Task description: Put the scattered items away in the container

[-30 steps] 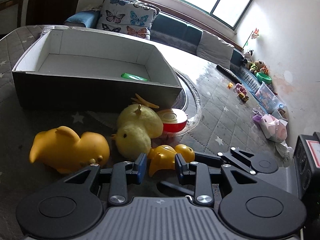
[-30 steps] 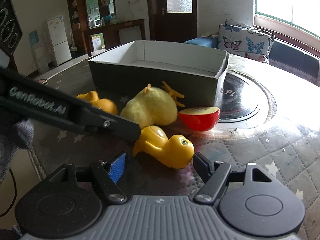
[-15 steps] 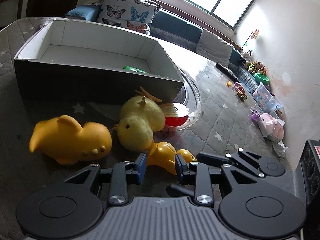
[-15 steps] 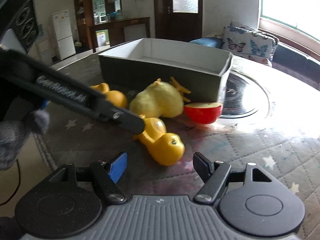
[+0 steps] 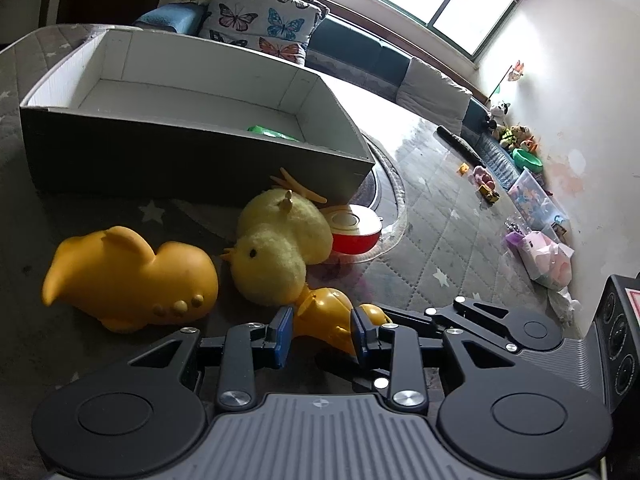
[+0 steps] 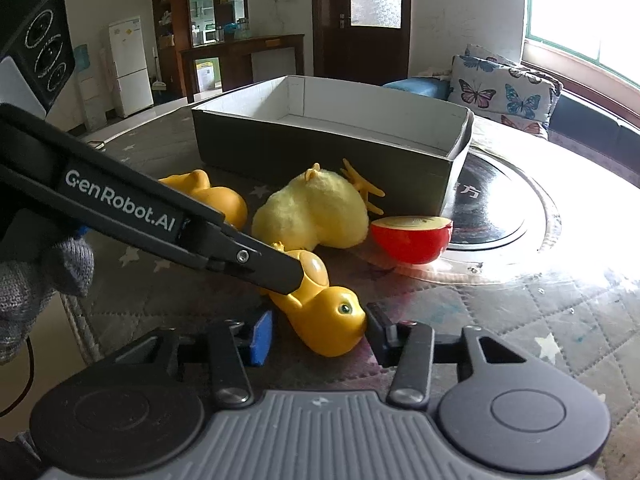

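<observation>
I see the grey cardboard box sitting open on the quilted table, white inside, holding one small green item at its near wall. Outside it, by the front wall, lie a large orange rubber duck, a plush chick and a red apple half. My left gripper is opening around the small yellow duck's body. My right gripper is closing on its head, one pad touching the beak.
</observation>
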Demonstrator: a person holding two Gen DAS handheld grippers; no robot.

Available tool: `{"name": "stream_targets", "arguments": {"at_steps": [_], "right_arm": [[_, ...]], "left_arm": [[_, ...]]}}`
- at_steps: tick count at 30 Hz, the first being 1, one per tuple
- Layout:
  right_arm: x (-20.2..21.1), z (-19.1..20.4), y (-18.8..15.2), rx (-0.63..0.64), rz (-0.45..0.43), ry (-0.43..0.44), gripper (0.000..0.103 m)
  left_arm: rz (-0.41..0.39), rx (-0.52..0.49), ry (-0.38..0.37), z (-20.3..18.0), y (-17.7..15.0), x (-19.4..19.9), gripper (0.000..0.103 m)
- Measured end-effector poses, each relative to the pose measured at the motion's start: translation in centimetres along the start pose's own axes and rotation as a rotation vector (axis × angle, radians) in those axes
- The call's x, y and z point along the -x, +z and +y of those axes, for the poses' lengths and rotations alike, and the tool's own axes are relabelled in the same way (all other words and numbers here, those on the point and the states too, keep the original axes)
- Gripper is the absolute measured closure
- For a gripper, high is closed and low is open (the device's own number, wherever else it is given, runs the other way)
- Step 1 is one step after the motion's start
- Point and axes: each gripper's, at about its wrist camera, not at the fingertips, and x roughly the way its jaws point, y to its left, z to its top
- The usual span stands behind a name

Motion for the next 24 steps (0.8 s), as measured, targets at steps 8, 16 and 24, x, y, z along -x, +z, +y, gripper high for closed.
{"name": "stream_targets", "arguments": {"at_steps": [8, 16, 24], "right_arm": [[0.3, 0.2, -0.4, -0.028, -0.003, 0.005, 0.066], [1.1, 0.6, -0.7, -0.031, -0.014, -0.005, 0.068], [2.5, 0.9, -0.3, -0.026, -0.047, -0.022, 0.068]], "left_arm": [[0.004, 0.001, -0.024, 0.2, -0.1, -0.1, 0.07], [-0.003, -0.012, -0.057, 0.1, -0.3, 0.3, 0.073], [-0.027, -0.015, -0.075, -0.4, 0.0, 1.1, 0.074]]}}
